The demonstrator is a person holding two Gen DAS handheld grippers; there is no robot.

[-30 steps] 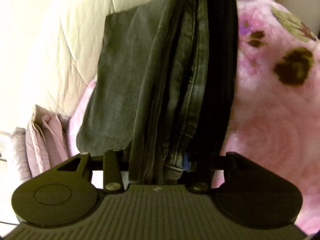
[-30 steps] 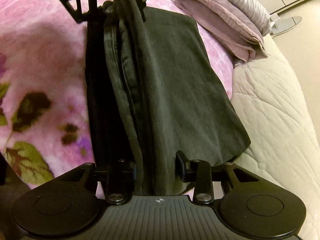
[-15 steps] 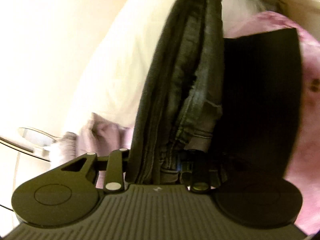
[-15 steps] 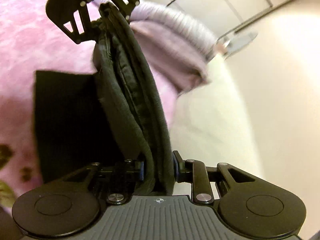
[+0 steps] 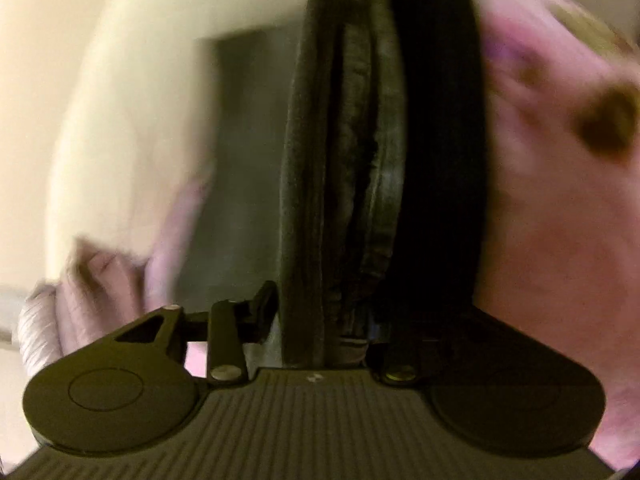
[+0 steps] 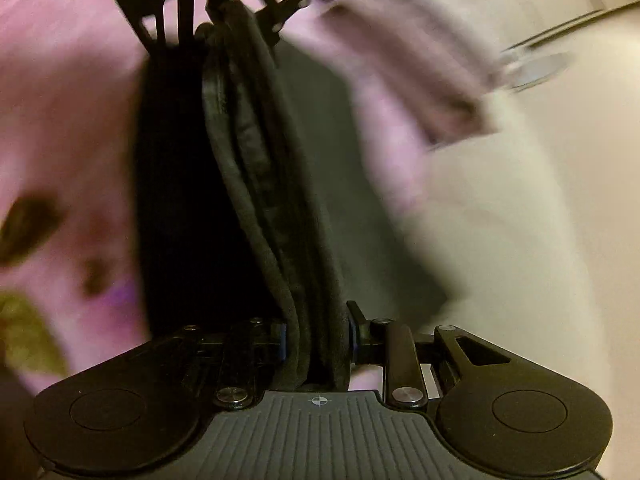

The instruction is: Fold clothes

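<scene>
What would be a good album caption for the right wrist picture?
Right gripper and left gripper stretch dark jeans above a pink blanket.

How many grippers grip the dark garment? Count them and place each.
2. The left gripper clamps one end of the dark garment; the right gripper clamps the opposite end.

The folded trousers [image 6: 280, 216] ran lengthwise between the two grippers, one end clamped in the right gripper [image 6: 316, 344] nearest that camera, the other end in the left gripper [image 6: 224, 12] at the far side. Beneath them lay the blanket [image 6: 60, 140] on the bed [image 6: 500, 240]. In the right wrist view, the blanket spread to the left of the trousers, the pillows [image 6: 420, 72] lay beyond them to the right

In the left wrist view, the trousers [image 5: 344, 160] stood in the left gripper [image 5: 320, 320], pillows [image 5: 80, 280] at the left, blanket [image 5: 560, 220] at the right
</scene>
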